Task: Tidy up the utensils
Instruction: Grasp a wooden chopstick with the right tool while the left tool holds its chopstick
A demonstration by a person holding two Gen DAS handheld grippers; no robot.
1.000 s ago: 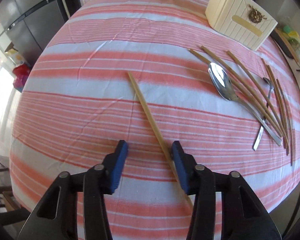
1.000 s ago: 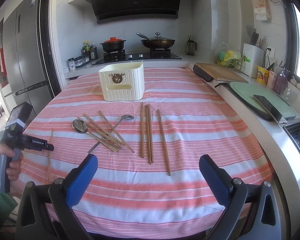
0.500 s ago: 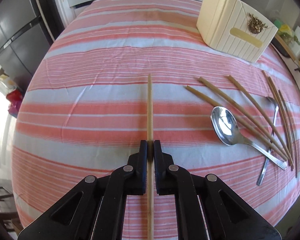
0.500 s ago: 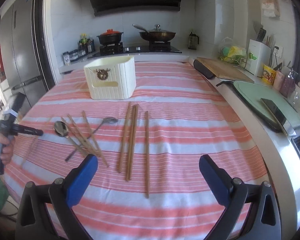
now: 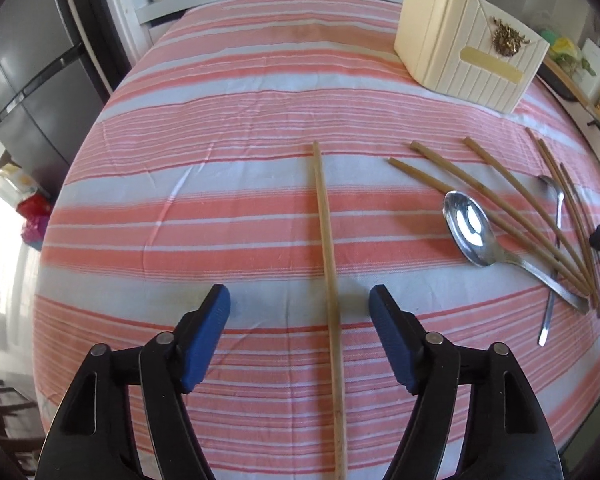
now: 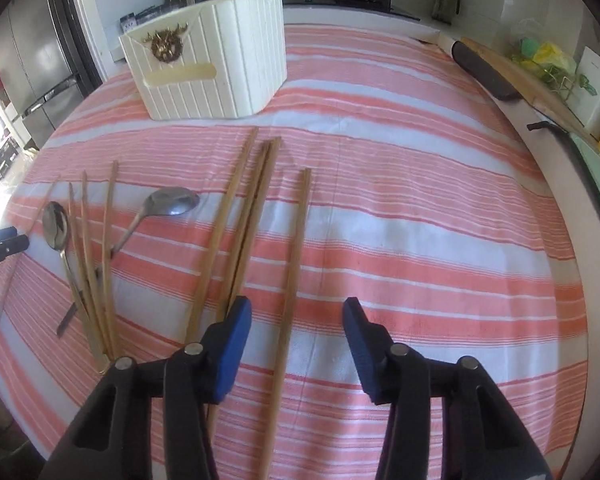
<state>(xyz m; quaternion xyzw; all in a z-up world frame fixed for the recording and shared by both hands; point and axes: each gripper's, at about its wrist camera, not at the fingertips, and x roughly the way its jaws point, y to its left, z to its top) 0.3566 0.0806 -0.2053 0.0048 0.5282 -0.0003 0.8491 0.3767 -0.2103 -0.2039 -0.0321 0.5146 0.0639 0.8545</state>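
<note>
While your left gripper (image 5: 300,312) opens off the lone chopstick (image 5: 327,264), your right gripper (image 6: 298,322) closes around the rightmost chopstick (image 6: 296,248), seemingly not yet pinching; next, carry it to the white holder (image 6: 212,76).

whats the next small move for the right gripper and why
Probably finish closing the right gripper on the lone chopstick: its jaws are closing with that stick between the pads, untouched, lying flat on the striped cloth.
</note>
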